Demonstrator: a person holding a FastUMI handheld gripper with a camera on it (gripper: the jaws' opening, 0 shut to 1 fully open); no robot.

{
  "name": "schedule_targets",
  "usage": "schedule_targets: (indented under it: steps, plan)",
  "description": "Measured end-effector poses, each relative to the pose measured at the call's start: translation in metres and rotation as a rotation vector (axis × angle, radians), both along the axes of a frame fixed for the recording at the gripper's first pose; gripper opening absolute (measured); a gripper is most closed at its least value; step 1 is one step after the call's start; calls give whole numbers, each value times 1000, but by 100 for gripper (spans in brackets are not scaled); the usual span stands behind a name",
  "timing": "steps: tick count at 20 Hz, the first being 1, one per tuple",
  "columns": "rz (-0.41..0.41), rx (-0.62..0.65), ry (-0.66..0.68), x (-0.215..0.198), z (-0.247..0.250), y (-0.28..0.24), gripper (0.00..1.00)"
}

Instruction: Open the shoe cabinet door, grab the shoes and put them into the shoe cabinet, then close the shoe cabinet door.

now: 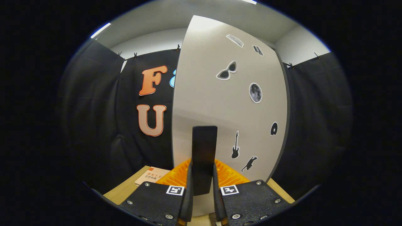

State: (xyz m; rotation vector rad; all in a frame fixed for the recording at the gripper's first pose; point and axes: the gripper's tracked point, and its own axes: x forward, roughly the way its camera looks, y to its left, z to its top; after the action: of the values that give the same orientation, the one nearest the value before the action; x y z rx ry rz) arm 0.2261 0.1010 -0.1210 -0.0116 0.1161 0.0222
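Here the shoe cabinet door (220, 103) stood directly ahead of the gripper (202, 191), a pale grey panel with a dark edge, dotted with stickers: sunglasses (226, 71), a moon (255, 92), a guitar (235, 145) and a cat (249, 164). Its long axis ran upright, and so did its dark flat handle (204, 157), whose lower end sat between the fingers, both clamped against it. A booklet (151, 175) lay on the wooden surface (125, 190) beside the door's foot.

Your gripper (202, 175) clamped on the dark upright handle (204, 150) between both fingers, pale grey shoe cabinet door (201, 103) just ahead, dotted with stickers, standing upright on the wooden surface.
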Motion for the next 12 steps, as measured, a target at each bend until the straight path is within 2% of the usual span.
schedule_targets:
  steps: [6, 12]
  plan:
    - [-48, -14, 9, -41, 1, -35, 28]
    - [5, -2, -5, -68, 3, -64, 27]
